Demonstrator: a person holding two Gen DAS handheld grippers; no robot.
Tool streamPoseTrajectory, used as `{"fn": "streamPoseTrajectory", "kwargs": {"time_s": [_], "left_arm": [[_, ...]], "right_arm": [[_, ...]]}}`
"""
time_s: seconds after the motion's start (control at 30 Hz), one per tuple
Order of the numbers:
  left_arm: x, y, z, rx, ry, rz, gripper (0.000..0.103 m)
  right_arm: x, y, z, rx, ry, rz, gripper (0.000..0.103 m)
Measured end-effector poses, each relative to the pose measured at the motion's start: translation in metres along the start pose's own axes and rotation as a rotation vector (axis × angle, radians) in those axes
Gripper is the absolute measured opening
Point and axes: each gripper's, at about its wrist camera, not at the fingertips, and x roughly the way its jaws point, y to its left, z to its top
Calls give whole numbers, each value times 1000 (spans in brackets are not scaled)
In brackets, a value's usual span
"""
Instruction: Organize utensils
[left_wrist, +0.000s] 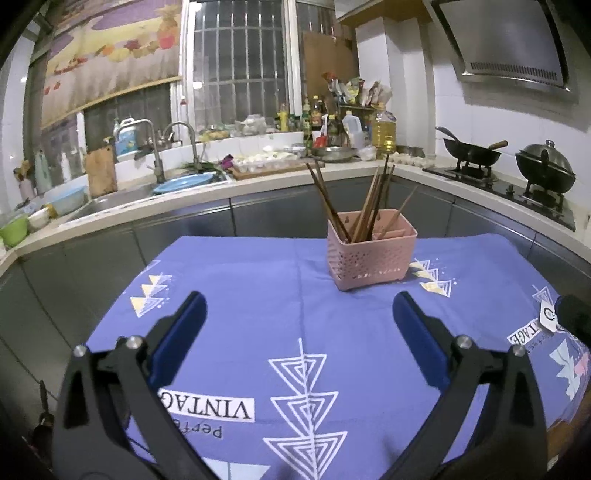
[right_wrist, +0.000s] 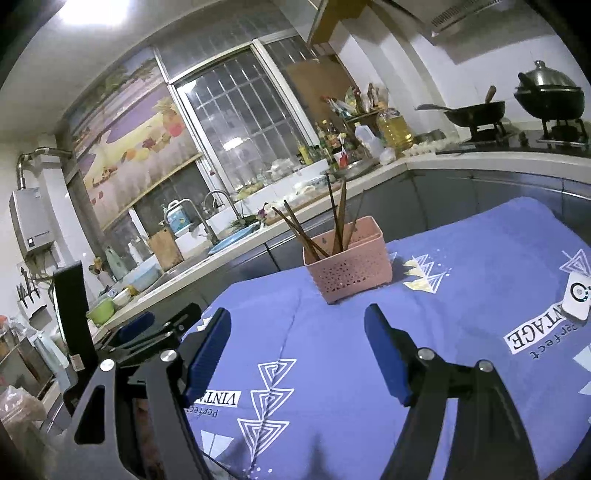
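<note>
1. Pink perforated plastic utensil basket (left_wrist: 371, 251) standing upright on blue patterned tablecloth (left_wrist: 258, 295), toward far edge of table, well apart from both grippers.
2. Brown wooden chopsticks (left_wrist: 364, 206) already in basket, leaning at mixed angles: one pair tilted left, rest fanned toward centre and right. Appear confined to left compartment; right compartment reads as empty, though divider only partly visible.
3. Left gripper (left_wrist: 299, 317): jaws wide, nothing between blue pads, hovering over bare cloth.
4. Right gripper (right_wrist: 297, 334): jaws wide, nothing held, also over bare cloth.
5. No loose utensils seen on cloth in either view. Judgement: sorting done or nearly so; remaining work, if any, limited to tidying chopsticks in basket.
6. Small white tag w/ dark ring mark (right_wrist: 577, 301) lying on cloth at right edge, near "VINTAGE" print. Purpose unknown.
7. Risk A: basket light & top-heavy w/ long sticks. Side contact from a finger on approach likely to tip it or push it off far edge.
8. Risk B: sticks splayed. Closing on one may lever neighbours out, or pinch two at once.
9. Risk C: cloth loose on table. Dragging a fingertip may bunch it & shift basket.
10. Risk D: both grippers near each other; simultaneous reach into narrow basket may cause collision.
</note>
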Motion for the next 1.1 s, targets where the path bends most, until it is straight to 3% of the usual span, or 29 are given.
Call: {"fn": "streamPoseTrajectory", "kwargs": {"time_s": [0.43, 1.1], "left_arm": [[8, -8, -4, 19, 52, -5, 97], [83, -11, -15, 35, 257, 12, 97]], "right_arm": [[11, -15, -1, 43, 20, -26, 75], [68, -47, -1, 118, 131, -7, 77]]}}
